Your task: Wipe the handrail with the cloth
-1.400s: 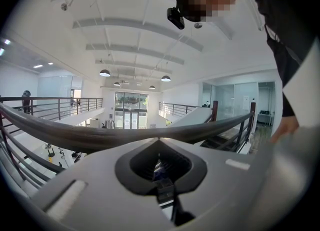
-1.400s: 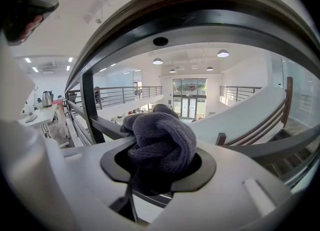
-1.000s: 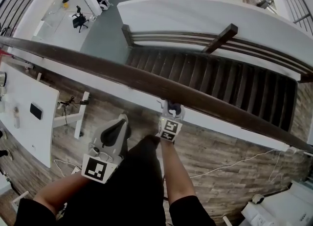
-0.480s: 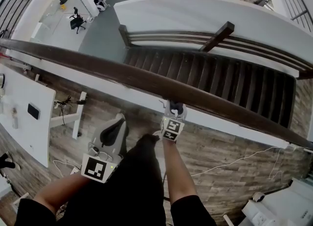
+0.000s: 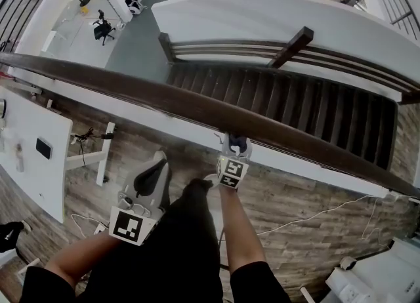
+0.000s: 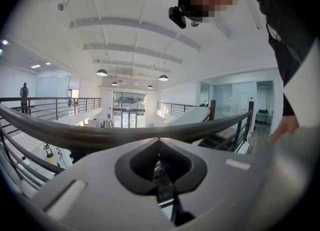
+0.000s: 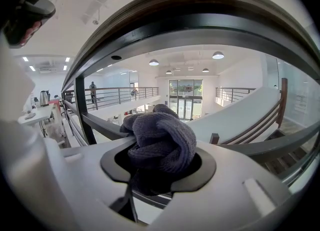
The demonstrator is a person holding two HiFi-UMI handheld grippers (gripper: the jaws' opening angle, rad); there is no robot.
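The dark wooden handrail crosses the head view slantwise from upper left to lower right. My right gripper is held just beneath its near side, shut on a bunched grey-blue cloth that sits right up against the rail's underside. In the right gripper view the cloth bulges from the jaws, and the handrail arches close overhead. My left gripper hangs lower and to the left, away from the rail, shut and holding nothing. In the left gripper view the handrail runs across just beyond the closed jaws.
A dark staircase drops away beyond the rail, with a white curved parapet behind it. A white desk stands at the left on the wood-pattern floor, and a cable trails at the right. Black balusters stand under the rail.
Almost nothing differs: my right gripper stays under the rail with the cloth, and the left gripper holds still. The head view has shifted very slightly.
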